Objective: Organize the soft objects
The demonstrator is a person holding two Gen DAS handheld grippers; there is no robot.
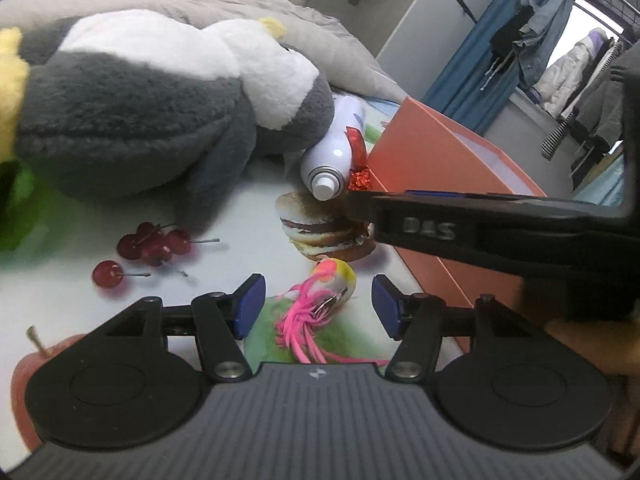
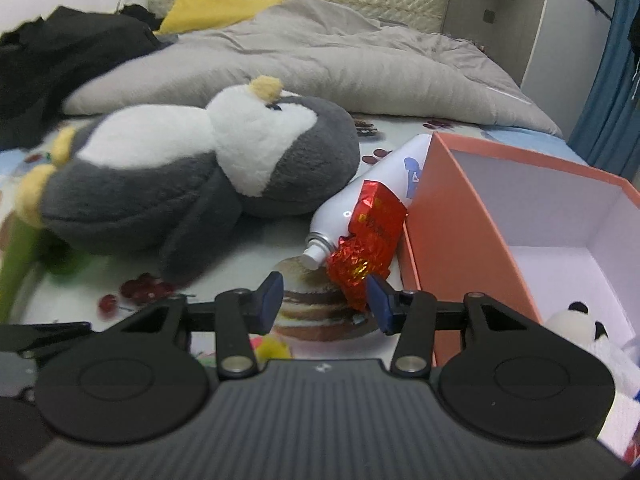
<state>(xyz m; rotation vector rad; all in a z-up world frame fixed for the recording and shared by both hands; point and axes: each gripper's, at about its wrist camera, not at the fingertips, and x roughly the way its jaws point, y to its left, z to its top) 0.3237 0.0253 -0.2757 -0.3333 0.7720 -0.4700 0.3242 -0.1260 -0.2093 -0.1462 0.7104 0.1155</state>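
Observation:
A big grey and white penguin plush lies on the bed, also in the right wrist view. An orange box stands to its right, with a small panda plush inside. My left gripper is open just above a small pink-tufted bird toy. My right gripper is open, close to a red foil packet that leans on a white spray can. The right gripper's finger crosses the left wrist view.
The printed bedsheet shows cherries and a burger. A red apple sits at the lower left. A grey duvet, yellow pillow and black clothes lie behind. Clothes hang by the window.

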